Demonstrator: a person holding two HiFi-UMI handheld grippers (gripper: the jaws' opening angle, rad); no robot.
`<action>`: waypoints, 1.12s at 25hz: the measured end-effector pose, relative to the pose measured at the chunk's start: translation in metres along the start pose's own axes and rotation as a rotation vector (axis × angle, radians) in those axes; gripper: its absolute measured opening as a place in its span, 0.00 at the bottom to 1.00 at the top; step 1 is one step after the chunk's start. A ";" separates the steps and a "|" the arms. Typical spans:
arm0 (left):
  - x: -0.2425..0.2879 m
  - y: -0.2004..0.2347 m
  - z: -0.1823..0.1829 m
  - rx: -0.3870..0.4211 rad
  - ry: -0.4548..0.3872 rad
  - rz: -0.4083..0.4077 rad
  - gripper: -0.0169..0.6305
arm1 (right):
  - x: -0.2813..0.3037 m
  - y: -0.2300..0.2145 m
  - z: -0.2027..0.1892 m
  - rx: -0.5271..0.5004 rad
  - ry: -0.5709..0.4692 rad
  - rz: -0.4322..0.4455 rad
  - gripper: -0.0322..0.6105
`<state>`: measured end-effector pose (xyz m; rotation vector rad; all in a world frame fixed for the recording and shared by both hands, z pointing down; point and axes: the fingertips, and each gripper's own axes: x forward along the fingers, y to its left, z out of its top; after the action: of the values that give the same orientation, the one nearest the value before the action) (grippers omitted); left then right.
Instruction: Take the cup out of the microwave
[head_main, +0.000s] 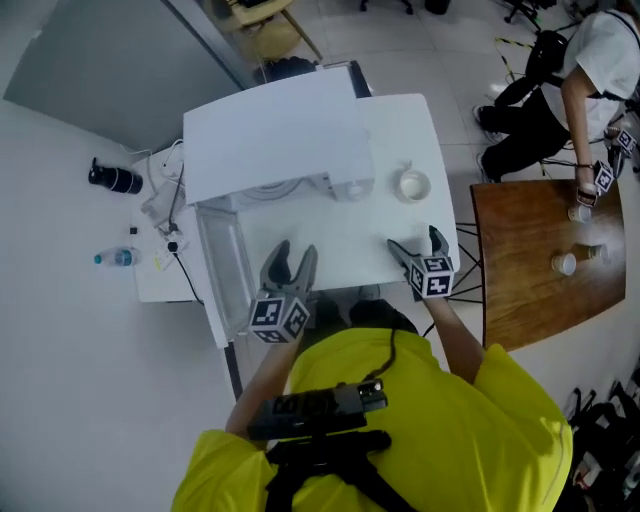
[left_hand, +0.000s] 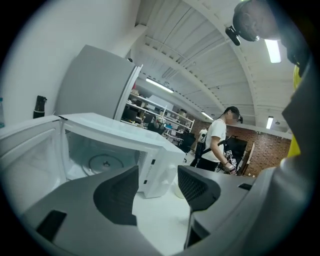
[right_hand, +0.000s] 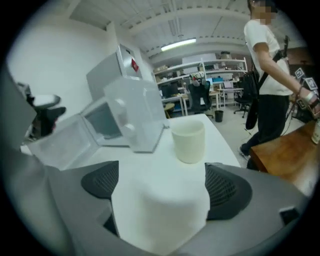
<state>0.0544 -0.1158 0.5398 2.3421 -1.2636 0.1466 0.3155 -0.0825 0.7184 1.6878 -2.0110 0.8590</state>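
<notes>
The cream cup stands upright on the white table, just right of the white microwave. In the right gripper view the cup is a short way beyond my jaws, touching neither. My right gripper is open and empty, near the table's front edge. To its left, in front of the microwave's open cavity, my left gripper is open and holds nothing. The cavity shows only its glass turntable. A sliver of the cup shows past the microwave's corner.
The microwave door hangs open to the left. A brown wooden table with small cups stands at the right, where a person in a white shirt bends over it. A bottle, a black object and cables lie at the left.
</notes>
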 end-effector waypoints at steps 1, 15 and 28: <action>-0.005 0.005 0.005 0.007 -0.003 0.013 0.40 | -0.017 0.017 0.011 0.007 -0.018 0.028 0.90; -0.108 0.045 0.144 0.085 -0.184 0.114 0.24 | -0.137 0.195 0.221 -0.090 -0.426 0.230 0.49; -0.123 0.066 0.179 0.119 -0.216 0.047 0.23 | -0.176 0.259 0.283 -0.119 -0.576 0.242 0.06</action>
<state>-0.0923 -0.1338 0.3672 2.4842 -1.4491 -0.0171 0.1275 -0.1149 0.3419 1.7886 -2.6224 0.3212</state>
